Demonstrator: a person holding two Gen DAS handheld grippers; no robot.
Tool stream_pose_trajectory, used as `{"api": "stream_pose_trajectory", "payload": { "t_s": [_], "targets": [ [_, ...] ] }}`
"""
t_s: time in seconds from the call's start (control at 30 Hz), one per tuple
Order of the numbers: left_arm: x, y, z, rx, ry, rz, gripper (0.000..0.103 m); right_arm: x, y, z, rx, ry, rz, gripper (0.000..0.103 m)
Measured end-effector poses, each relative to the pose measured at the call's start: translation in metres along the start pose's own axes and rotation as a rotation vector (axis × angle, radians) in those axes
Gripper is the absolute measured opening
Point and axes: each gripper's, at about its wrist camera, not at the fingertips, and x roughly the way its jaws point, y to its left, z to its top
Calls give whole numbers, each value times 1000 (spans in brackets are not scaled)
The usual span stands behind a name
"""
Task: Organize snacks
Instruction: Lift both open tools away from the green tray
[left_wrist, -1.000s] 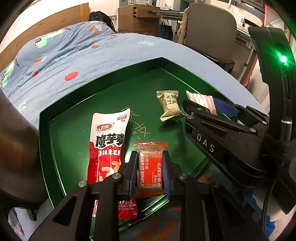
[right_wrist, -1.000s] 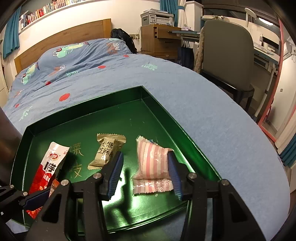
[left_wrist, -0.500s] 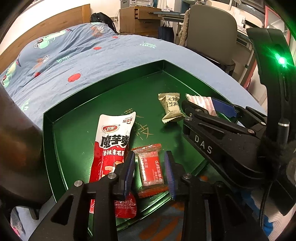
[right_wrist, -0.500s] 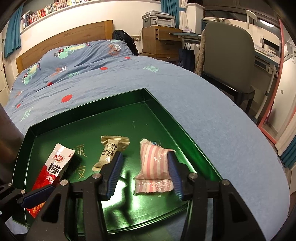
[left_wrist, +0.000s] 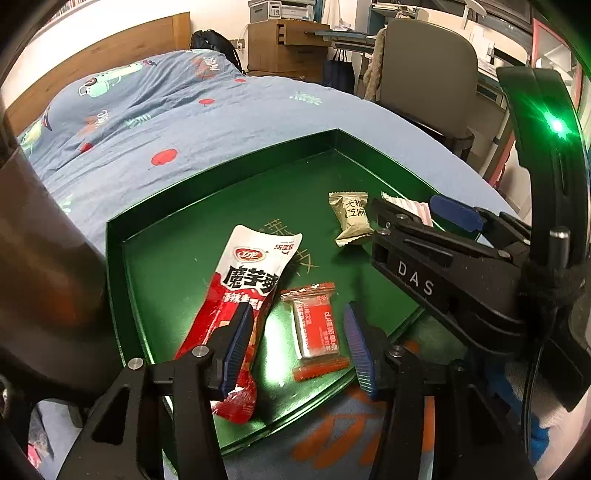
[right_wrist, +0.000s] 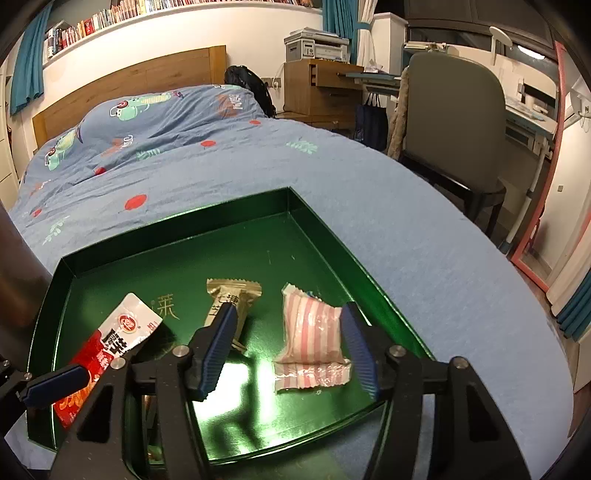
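A blue bedspread (right_wrist: 388, 229) carried a green tray (right_wrist: 325, 236) of snacks. The long red packet (left_wrist: 240, 295) lay at seven o'clock. The right gripper (right_wrist: 288, 347), jaws just widened, straddled the untouched pink-striped candy (right_wrist: 310, 332) at four o'clock; the left gripper (left_wrist: 299, 347), likewise just parted, flanked the released small red sachet (left_wrist: 317, 328) at six.

Indoor light, moderately bright. Strong glare on green tray (right_wrist: 177, 236) floor; a green lamp flares in left view. Heavy fisheye bending, dark vignetted corners.
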Motion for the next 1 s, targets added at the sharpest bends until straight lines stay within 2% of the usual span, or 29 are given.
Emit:
{"api": "stream_pose_trajectory", "payload": {
  "t_s": [0.07, 0.5, 0.67, 0.73, 0.77, 1.0],
  "targets": [
    [-4, 0, -1, 7, -3, 5, 46, -4, 2, 2, -5, -12, -5, 71],
    [-37, 11, -20, 13, -2, 52, 46, -33, 15, 12, -39, -72, -6, 71],
    [-55, 14, -33, 14, 19, 65, 46, -63, 21, 26, -11, -139, 11, 72],
    [-66, 16, -37, 26, 11, 81, 47, -76, 30, 31, -27, -168, 5, 88],
    [-71, 17, -39, 34, 4, 93, 47, -79, 33, 32, -35, -173, 0, 90],
    [-103, 27, -57, 20, -14, 125, 47, -94, 47, 20, -71, -107, 5, 90]
  ]
}}
